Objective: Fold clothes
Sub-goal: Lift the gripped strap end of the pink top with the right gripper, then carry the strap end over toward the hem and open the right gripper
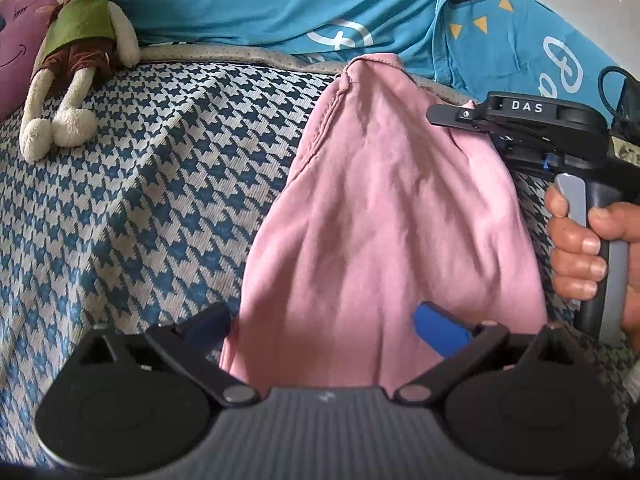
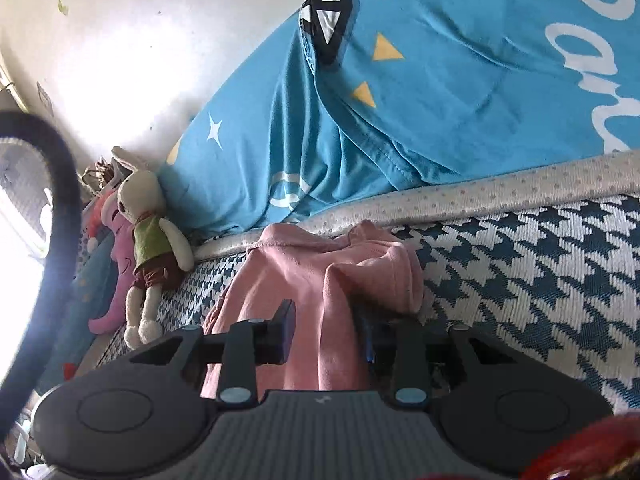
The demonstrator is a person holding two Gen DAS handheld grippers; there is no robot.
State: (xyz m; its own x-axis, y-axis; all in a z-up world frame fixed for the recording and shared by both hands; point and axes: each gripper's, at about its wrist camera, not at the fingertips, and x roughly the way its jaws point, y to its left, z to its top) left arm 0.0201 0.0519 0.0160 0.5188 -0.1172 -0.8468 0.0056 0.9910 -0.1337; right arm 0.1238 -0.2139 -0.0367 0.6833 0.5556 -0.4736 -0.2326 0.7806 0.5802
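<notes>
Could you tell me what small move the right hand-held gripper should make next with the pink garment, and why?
Probably carry the pinched fold further across and lay it flat. The right hand-held gripper holds a raised ridge of the pink garment, which lies bunched on the houndstooth cover, while the left hand-held gripper straddles its near end, open.

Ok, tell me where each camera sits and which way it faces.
Left wrist: on the left tool, angled down at the pink cotton garment on the houndstooth bedspread; the person's right hand shows.
Right wrist: on the right tool, clamping a garment fold, facing the blue printed quilt; no hand visible.
Shared: garment, bedspread, quilt, cream plush rabbit.
</notes>
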